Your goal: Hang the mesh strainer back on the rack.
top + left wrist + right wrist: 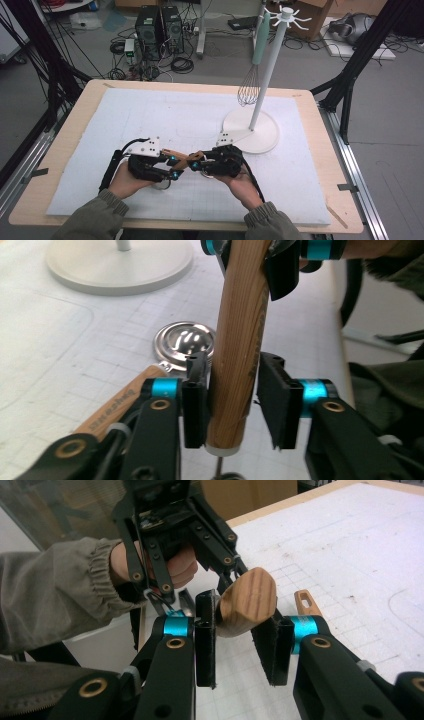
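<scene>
Over the middle of the white mat point(150, 115) my two grippers meet tip to tip. A wooden handle point(239, 340) of a utensil runs between them. My right gripper point(245, 640) is shut on its rounded end point(247, 602); it also shows at the top of the left gripper view point(250, 255), clamped on the handle. My left gripper point(232, 405) straddles the handle near its metal collar: one pad touches the wood and the other stands off with a gap, so it is open. In the high view the left gripper point(175, 167) and right gripper point(197, 162) nearly touch.
A second wooden handle point(117, 405) with a round metal bowl point(185, 342) lies on the mat under the grippers. A white stand point(255, 132) with a pole and hooks is at the right rear, with a whisk point(250, 85) hanging from it. The table edge point(320, 125) is close on the right.
</scene>
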{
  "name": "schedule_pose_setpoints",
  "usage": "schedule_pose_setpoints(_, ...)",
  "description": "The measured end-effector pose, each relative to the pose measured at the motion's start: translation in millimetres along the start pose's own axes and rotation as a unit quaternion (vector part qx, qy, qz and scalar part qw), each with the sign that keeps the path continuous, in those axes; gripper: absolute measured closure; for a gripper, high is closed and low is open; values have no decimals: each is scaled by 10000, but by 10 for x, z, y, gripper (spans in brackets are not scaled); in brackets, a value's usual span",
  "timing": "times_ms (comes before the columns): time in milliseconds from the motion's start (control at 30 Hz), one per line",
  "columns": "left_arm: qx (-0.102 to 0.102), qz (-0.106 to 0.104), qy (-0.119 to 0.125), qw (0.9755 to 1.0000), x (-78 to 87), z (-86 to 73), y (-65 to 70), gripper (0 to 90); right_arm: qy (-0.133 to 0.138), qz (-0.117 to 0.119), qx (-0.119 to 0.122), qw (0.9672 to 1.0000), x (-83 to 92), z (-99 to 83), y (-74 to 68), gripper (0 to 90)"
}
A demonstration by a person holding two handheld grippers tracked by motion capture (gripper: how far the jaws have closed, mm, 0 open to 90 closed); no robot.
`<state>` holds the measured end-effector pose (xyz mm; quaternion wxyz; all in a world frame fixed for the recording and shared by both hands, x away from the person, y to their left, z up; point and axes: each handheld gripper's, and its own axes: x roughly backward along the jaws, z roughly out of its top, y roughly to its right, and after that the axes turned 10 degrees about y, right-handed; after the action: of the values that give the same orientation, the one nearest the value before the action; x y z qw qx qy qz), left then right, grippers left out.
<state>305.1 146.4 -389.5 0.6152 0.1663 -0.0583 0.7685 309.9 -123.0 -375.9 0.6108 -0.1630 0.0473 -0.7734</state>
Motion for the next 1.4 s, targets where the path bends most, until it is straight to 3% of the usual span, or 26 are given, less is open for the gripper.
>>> schedule_pose_setpoints(167, -22, -54, -54, 10000, 9, -13, -13, 662, -66, -5, 245, 9997, 12, 64, -65, 728)
schedule_pose_setpoints(300, -73, -93, 38, 9999, 7, 12, 0, 687, -56, -4, 364, 9993, 28, 142, -99, 728)
schedule_pose_setpoints(533, -101, -130, 181, 9997, -2, 79, 39, 713, 127, -26, 503, 9987, 18, 245, -150, 714)
schedule_pose_setpoints(733, -66, -112, 216, 9997, -3, 80, 28, 715, 241, -104, 467, 9986, -6, 237, -151, 702)
schedule_pose_setpoints(867, -39, -140, 253, 9996, -20, 81, 27, 717, 173, -131, 473, 9986, -47, 220, -154, 695)
schedule_pose_setpoints(1167, -90, -143, 292, 9994, -28, 85, 33, 713, 249, 35, 276, 9993, -38, 225, -115, 723)
schedule_pose_setpoints(1400, -55, -102, 265, 9996, -33, 80, 28, 688, 109, -6, 455, 9989, -25, 278, -148, 730)
